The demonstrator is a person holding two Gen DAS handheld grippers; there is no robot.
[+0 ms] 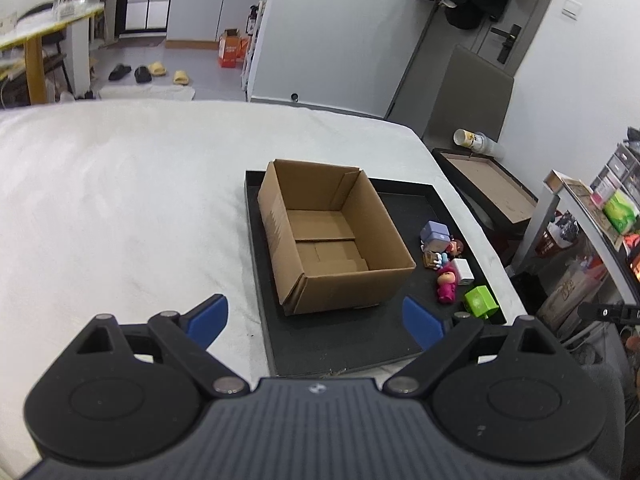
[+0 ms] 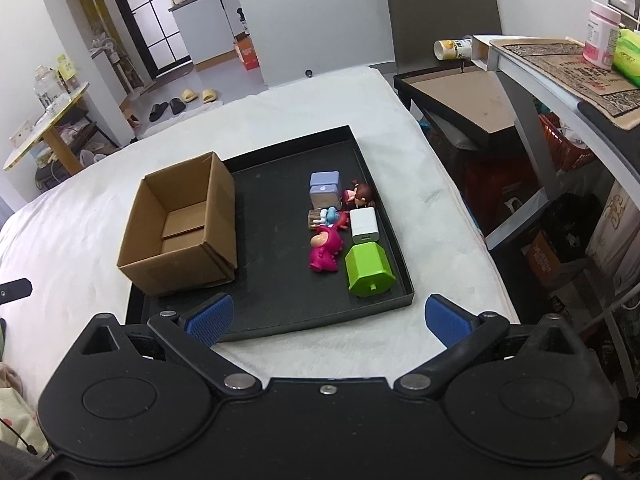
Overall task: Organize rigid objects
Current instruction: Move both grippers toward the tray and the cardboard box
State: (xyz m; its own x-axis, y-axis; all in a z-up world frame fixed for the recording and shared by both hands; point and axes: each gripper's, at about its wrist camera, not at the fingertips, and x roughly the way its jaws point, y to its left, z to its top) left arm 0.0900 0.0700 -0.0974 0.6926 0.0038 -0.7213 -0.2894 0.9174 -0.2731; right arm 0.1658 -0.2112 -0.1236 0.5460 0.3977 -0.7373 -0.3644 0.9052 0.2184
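Observation:
An open, empty cardboard box (image 1: 332, 236) (image 2: 182, 228) stands on the left part of a black tray (image 1: 352, 340) (image 2: 280, 300). On the tray's right side lie several small items: a green block (image 2: 368, 268) (image 1: 480, 300), a pink figure (image 2: 325, 250) (image 1: 446, 282), a white charger (image 2: 364, 224) (image 1: 464, 270), a lilac box (image 2: 324, 190) (image 1: 434, 236), a small doll (image 2: 360, 194) and a blue-and-clear piece (image 2: 324, 218). My left gripper (image 1: 316, 322) is open and empty, near the tray's front edge. My right gripper (image 2: 328, 318) is open and empty, in front of the tray.
The tray lies on a white cloth-covered surface (image 1: 120, 200) (image 2: 400, 140). To the right stand a dark side table (image 2: 460, 96) with a can (image 2: 454, 48) and a shelf unit (image 2: 560, 80). A chair back (image 1: 476, 88) stands behind.

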